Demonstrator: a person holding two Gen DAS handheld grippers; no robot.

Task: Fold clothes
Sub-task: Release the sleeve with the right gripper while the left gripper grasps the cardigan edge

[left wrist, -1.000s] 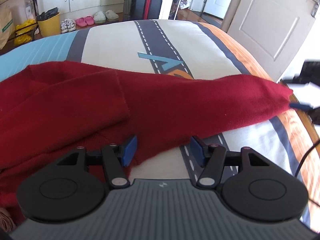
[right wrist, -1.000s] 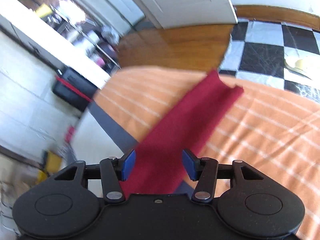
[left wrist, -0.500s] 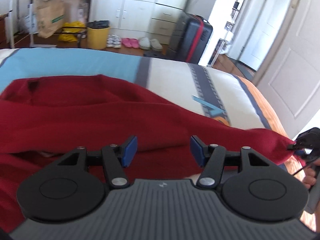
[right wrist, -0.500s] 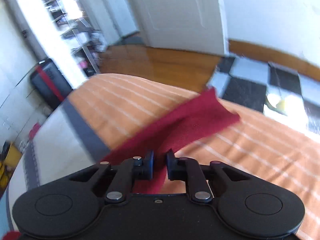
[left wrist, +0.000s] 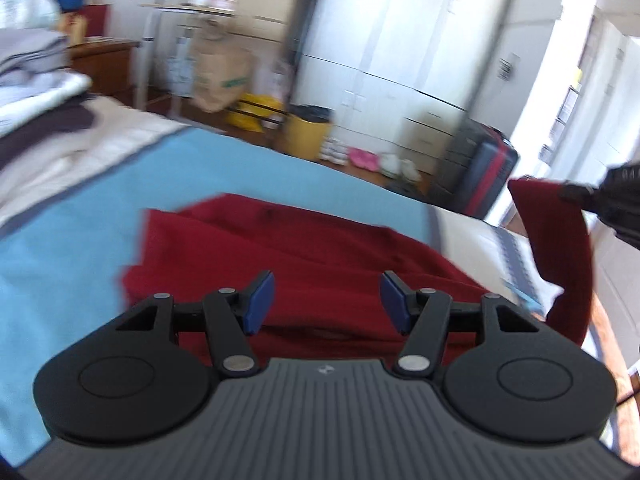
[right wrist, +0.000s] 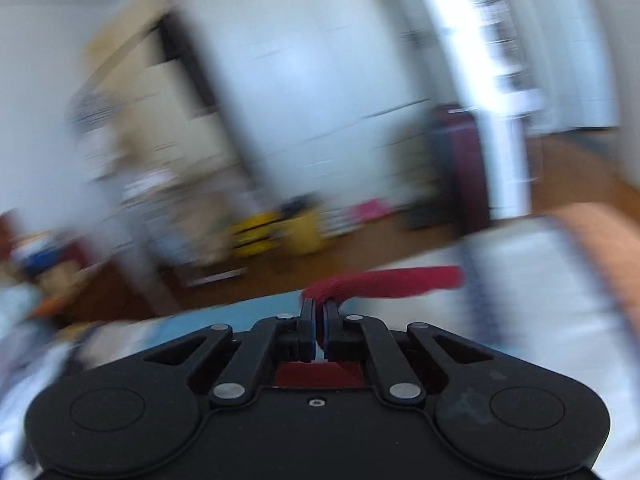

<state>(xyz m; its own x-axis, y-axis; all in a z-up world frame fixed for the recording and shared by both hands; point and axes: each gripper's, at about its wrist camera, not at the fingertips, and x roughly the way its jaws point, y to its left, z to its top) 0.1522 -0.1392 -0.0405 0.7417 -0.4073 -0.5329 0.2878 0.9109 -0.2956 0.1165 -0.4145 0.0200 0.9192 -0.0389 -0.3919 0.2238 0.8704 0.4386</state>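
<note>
While the left gripper is hovering with jaws apart and empty over the red garment on the bed, the right gripper, now clamped on its sleeve, is lifting it at three o'clock, probably folding it inward.

Your dark red sweater lies spread and rumpled on the bed, its body filling the middle of the left wrist view, with one edge running toward 9 o'clock over the blue part of the cover. Soft folds cross the knit and a pocket of shadow sits at 6 o'clock. One sleeve is lifted off the bed at 3 o'clock, arching up and hanging in a curve. In the blurred right wrist view that sleeve's end shows as a red band stretching toward 3 o'clock, pinched at its bunched tip.
</note>
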